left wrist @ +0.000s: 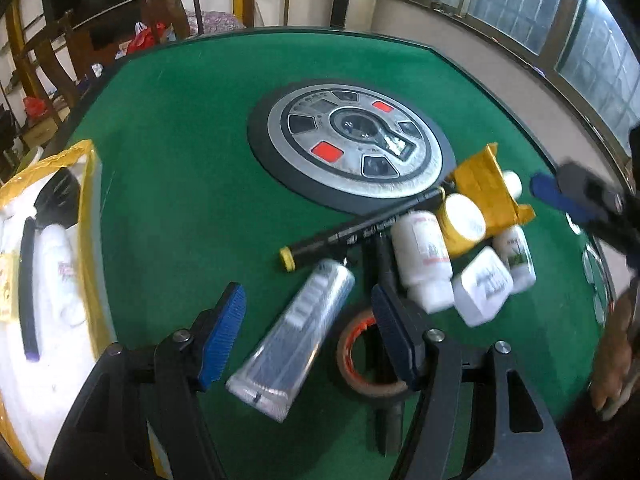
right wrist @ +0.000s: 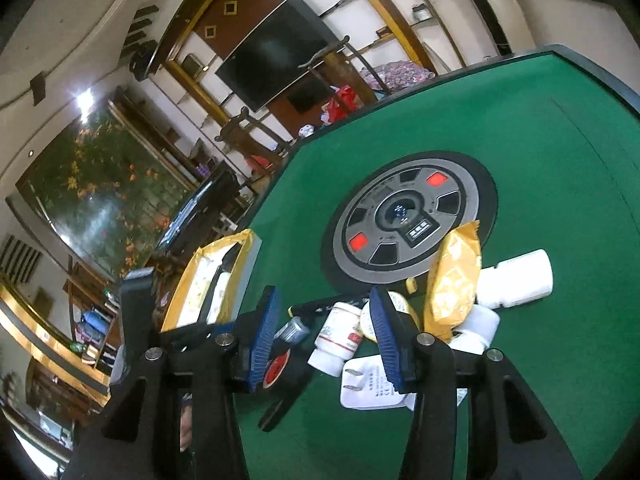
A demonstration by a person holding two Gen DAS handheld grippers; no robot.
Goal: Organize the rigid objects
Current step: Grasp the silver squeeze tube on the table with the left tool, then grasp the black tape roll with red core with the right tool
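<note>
A pile of small items lies on the green table (left wrist: 180, 128). My left gripper (left wrist: 308, 332) is open above a silver tube (left wrist: 294, 340); a roll of brown tape (left wrist: 360, 364) lies by its right finger. Beyond are a black marker (left wrist: 360, 230), a white pill bottle (left wrist: 424, 260), a yellow-lidded jar (left wrist: 460, 224), a white plug adapter (left wrist: 482, 286) and a gold packet (left wrist: 484, 188). My right gripper (right wrist: 324, 336) is open over the white bottle (right wrist: 338, 340) and the adapter (right wrist: 368, 388). The right gripper also shows in the left wrist view (left wrist: 560, 196).
A yellow-edged clear pouch (left wrist: 44, 280) with white items lies at the table's left edge. A round grey control panel (left wrist: 352, 140) sits in the table's centre. Wooden chairs (left wrist: 168, 8) stand beyond the far edge.
</note>
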